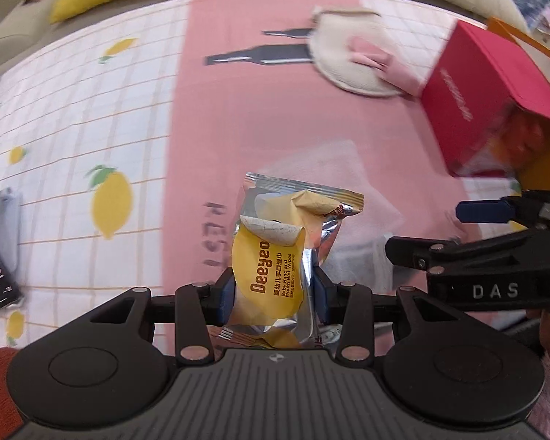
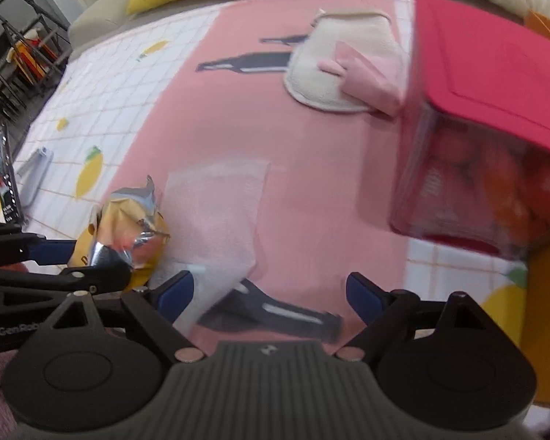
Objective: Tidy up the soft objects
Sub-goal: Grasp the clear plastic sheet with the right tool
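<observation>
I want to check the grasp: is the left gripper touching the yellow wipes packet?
Touching. In the left wrist view, the left gripper has both blue pads pressed against the sides of the wipes packet.

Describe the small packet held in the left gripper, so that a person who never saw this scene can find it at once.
Start at the pink panel of the lemon-print mat. Near its front edge, the left gripper is shut on the wet wipes packet, which stands upright between its blue pads. It is the only shiny silver and yellow thing here, printed "Deeyeo"; the white tissue sheet behind it is plain and flat.
</observation>
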`<state>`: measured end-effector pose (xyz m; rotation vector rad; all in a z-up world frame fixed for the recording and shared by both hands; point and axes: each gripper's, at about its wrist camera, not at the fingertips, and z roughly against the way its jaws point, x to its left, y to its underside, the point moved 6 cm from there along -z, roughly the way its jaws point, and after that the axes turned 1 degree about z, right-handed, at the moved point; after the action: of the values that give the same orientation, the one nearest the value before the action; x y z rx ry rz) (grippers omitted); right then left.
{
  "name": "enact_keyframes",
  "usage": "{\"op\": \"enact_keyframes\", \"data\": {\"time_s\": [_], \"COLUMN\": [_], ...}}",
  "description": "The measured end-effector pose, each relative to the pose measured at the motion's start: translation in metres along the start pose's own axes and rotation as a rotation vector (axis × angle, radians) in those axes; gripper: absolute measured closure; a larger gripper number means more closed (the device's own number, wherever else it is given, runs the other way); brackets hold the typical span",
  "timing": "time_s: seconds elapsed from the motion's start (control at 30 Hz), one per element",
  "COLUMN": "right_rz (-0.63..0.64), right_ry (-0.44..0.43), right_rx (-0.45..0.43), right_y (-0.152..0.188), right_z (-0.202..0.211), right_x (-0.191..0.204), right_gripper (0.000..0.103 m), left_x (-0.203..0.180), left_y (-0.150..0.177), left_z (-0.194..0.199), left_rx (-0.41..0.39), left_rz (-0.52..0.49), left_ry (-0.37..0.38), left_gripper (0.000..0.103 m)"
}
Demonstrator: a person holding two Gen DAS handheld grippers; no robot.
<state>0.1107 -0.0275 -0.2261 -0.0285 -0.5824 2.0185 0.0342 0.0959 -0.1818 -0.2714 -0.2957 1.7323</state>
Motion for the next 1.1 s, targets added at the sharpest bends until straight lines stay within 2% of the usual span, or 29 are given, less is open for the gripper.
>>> {"op": "enact_keyframes", "data": {"time_s": [0.1, 0.23, 0.5, 0.6, 0.7, 0.83, 1.0, 1.07, 1.1], "right_rz": [0.028, -0.008, 0.056, 0.05, 0.028, 0.063, 0.213, 0.291, 0.294], "right_ry": [-0.041, -0.088, 0.008, 0.007, -0.002, 0.034, 0.08, 0.119, 0.108], "right_rx": [-0.03, -0.033, -0.03, -0.02, -0.005, -0.014, -0.007, -0.016, -0.027], "right_y": [-0.009, -0.018, -0.022, -0.023, -0.021, -0.019, -0.005, 0.001, 0.002], "right_z": [0.001, -0.001, -0.024, -0.032, -0.037, -0.037, -0.039, -0.04, -0.039], "right_x": [0.015, 0.022, 0.034, 0.035, 0.033, 0.035, 0.051, 0.059, 0.061], "right_gripper": [0.015, 0.015, 0.015, 0.016, 0.021, 0.023, 0.024, 0.028, 0.034], "left_x": [0.01, 0.017, 0.016, 0.017, 0.02, 0.026, 0.034, 0.031, 0.029], "left_y": [0.001, 0.004, 0.004, 0.004, 0.004, 0.006, 0.005, 0.006, 0.006], "left_z": [-0.005, -0.009, -0.011, -0.011, -0.009, -0.009, -0.009, -0.01, -0.01], "left_rx": [0.019, 0.03, 0.02, 0.017, 0.014, 0.02, 0.021, 0.022, 0.02], "left_rz": [0.024, 0.053, 0.047, 0.051, 0.062, 0.082, 0.124, 0.113, 0.105], "left_ry": [-0.022, -0.012, -0.038, -0.039, -0.053, -0.075, -0.075, -0.076, -0.076], "left_gripper": [0.056, 0.055, 0.056, 0.056, 0.055, 0.056, 0.056, 0.056, 0.056]}}
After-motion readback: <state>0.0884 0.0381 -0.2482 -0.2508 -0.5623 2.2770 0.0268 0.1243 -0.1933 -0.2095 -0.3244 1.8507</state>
